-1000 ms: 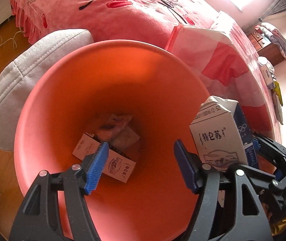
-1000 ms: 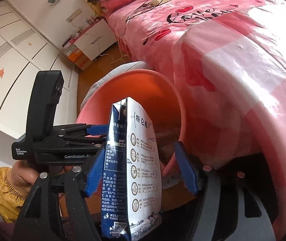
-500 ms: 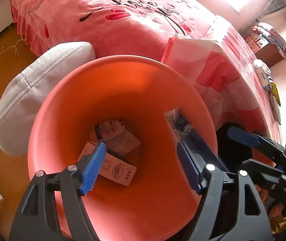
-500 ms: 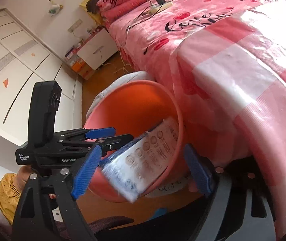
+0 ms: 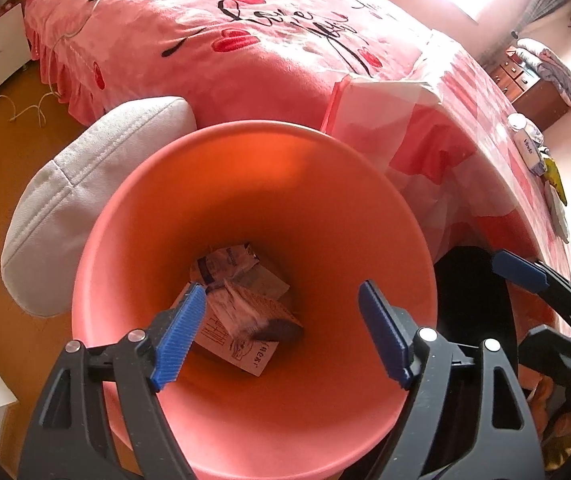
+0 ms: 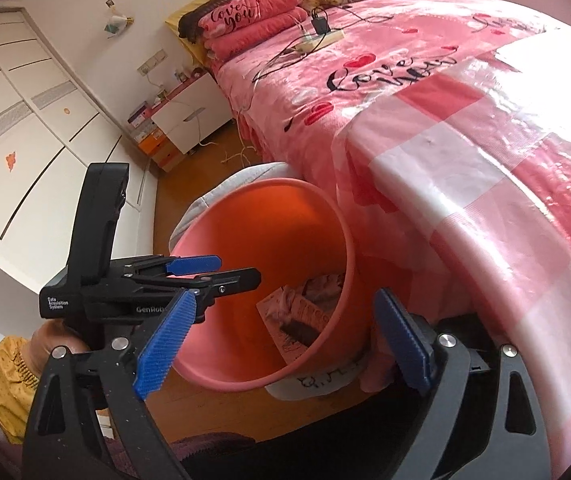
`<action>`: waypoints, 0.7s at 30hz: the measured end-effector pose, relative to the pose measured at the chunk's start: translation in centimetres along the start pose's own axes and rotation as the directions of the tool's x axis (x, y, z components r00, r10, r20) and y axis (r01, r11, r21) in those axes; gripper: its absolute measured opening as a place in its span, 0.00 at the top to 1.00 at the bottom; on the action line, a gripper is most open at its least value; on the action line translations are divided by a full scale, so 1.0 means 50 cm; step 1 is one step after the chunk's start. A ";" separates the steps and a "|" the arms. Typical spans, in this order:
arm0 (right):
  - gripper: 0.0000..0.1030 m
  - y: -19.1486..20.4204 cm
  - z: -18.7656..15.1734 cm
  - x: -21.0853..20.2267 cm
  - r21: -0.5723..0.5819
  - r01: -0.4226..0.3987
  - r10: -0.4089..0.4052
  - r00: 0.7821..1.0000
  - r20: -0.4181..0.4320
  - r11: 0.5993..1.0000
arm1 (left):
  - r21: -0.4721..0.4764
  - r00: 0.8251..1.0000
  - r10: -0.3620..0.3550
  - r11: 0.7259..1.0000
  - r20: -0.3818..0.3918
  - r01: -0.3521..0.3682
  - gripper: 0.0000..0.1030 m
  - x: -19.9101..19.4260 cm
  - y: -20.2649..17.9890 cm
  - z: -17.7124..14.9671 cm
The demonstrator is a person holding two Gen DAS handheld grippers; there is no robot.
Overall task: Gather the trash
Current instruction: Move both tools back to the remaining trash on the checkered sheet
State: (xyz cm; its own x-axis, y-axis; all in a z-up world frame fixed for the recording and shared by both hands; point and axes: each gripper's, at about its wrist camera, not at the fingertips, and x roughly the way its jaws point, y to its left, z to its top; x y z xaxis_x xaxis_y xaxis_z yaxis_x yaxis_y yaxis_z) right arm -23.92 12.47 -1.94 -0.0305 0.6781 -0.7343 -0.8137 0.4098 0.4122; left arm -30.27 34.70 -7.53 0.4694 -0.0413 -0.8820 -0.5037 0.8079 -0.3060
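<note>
I hold both my grippers over the pink wastebasket [image 5: 245, 200], which stands on the wooden floor [image 5: 1, 160] tight against the foot of the bed [image 5: 245, 40] and the checked tablecloth [image 6: 485, 200], with a grey cushion [image 5: 85, 184] pressed to its far side. That spot keeps it within reach of both hands without my leaning.

My left gripper [image 5: 281, 334] points steeply down into the mouth of the wastebasket so that its camera looks straight to the bottom. Its jaws are opening, and nothing is between them.

My right gripper [image 6: 281, 340] comes in from the side, angled at the rim. Its jaws are opening too, already wide, and they hold nothing; only the rim shows in the gap.

The trash lies at the bottom of the wastebasket: milk cartons [image 5: 245, 336] heaped on one another, the top one blurred, with a crumpled wrapper [image 5: 225, 264] behind them.

On the tablecloth a small white bottle [image 5: 525, 144] and some packets [image 5: 553, 184] sit at the far edge. I judge those may be next.
</note>
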 end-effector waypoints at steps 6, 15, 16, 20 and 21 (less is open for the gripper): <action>0.10 0.004 -0.007 -0.040 -0.021 0.020 -0.019 0.998 0.056 1.000 | 0.006 1.000 -0.005 1.000 0.015 0.005 0.23 -0.013 -0.016 0.003; 0.10 -0.028 -0.017 -0.089 0.024 0.019 -0.021 0.992 0.122 1.000 | 0.028 0.999 -0.012 1.000 0.037 0.011 0.22 -0.033 -0.057 0.006; 0.10 -0.033 -0.018 -0.096 0.034 0.012 -0.017 0.991 0.132 0.999 | 0.033 0.999 -0.012 0.999 0.038 0.011 0.22 -0.034 -0.062 0.008; 0.10 -0.049 -0.025 -0.113 0.055 -0.003 -0.006 0.988 0.156 0.998 | 0.048 0.999 -0.014 0.999 0.043 0.012 0.22 -0.040 -0.085 0.010; 0.10 -0.053 -0.027 -0.119 0.058 -0.004 -0.006 0.987 0.162 0.998 | 0.052 0.999 -0.015 0.999 0.043 0.012 0.22 -0.041 -0.091 0.010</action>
State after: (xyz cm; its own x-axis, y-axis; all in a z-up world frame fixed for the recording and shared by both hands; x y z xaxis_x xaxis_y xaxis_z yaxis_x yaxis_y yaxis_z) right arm -22.38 6.53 0.59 0.0687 0.7659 -0.6393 -0.7784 0.4419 0.4458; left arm -28.58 31.43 -4.15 0.5078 -0.0276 -0.8610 -0.4593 0.8369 -0.2977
